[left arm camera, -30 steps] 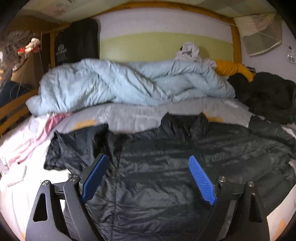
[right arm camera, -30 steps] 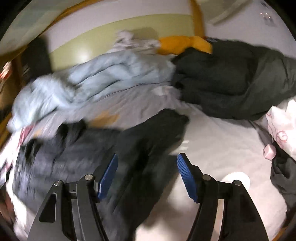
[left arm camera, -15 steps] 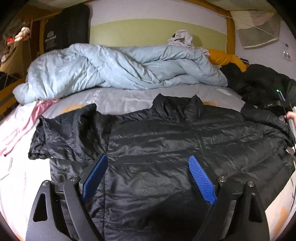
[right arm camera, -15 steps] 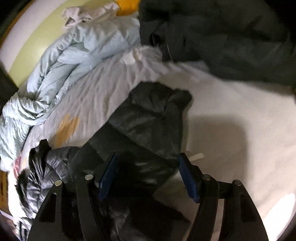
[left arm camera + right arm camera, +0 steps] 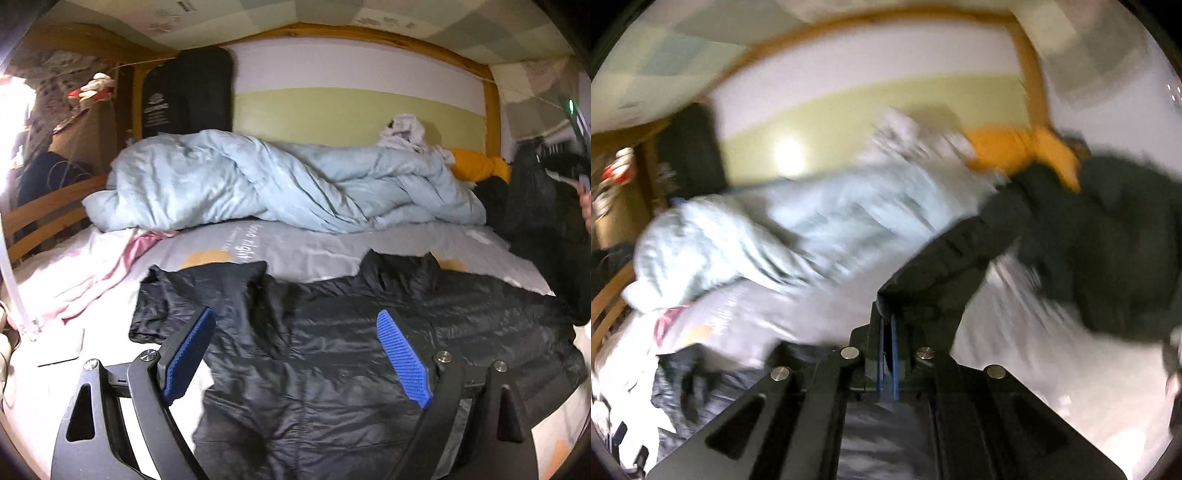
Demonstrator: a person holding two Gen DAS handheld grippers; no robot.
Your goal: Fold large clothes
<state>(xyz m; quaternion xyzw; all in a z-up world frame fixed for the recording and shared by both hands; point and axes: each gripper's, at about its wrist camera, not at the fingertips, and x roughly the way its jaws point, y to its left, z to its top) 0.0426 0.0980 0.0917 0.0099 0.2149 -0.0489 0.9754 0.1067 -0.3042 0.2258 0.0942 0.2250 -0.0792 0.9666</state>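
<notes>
A black puffer jacket [image 5: 461,314] lies spread front-up on the bed, collar toward the headboard. My left gripper [image 5: 295,317] hovers open just above its lower chest, blue pads [image 5: 402,358] wide apart with nothing between them. In the blurred right wrist view my right gripper [image 5: 886,314] is shut on the jacket's right sleeve [image 5: 945,254]. The sleeve is lifted off the sheet and stretches away up and to the right. At the left wrist view's far right edge part of a hand [image 5: 585,206] shows beside dark hanging fabric.
A crumpled light blue duvet [image 5: 277,184] lies across the head of the bed, with a white garment [image 5: 404,129] and a yellow one [image 5: 476,166] behind it. A dark coat [image 5: 1108,240] is heaped at the right. Pink cloth [image 5: 110,266] and a wooden rail [image 5: 48,214] are at the left.
My right gripper has closed on the jacket's right sleeve and swung up fast with it. The left gripper drew back and rose a little, still open.
</notes>
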